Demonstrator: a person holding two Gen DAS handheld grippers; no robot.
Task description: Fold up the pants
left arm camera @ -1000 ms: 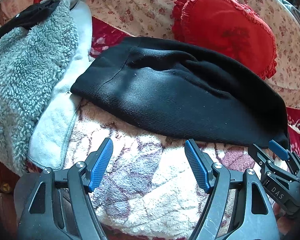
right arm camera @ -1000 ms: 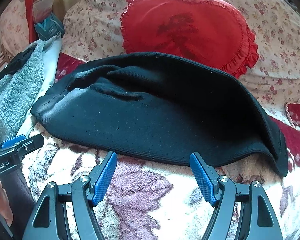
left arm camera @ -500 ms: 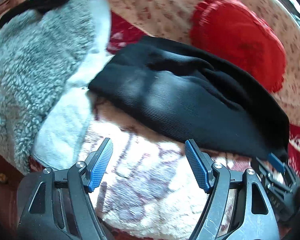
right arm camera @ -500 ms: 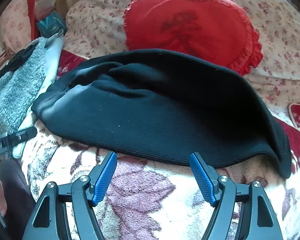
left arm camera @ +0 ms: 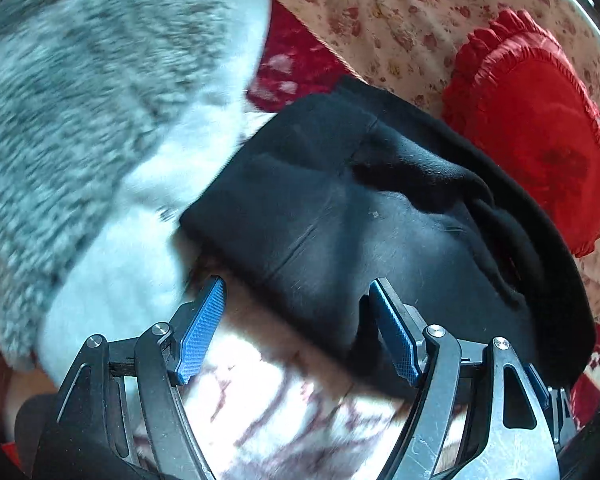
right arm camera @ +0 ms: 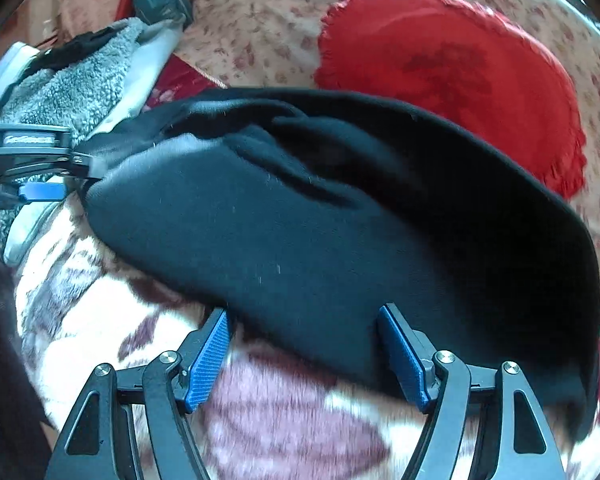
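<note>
The black pants lie across the floral blanket, hem at its near edge. Left gripper and right gripper gape wide, empty, straddling that hem. Best pinch both layers together before lifting.

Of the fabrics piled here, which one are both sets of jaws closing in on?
The black pants, dark and smooth; the fluffy grey fleece and red ruffled cushion lie beyond.

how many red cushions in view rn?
1: a red frilled heart-shaped cushion leaning on the floral sofa back, just behind the black knit pants. Both wrist views show it; more could be hidden out of frame.
</note>
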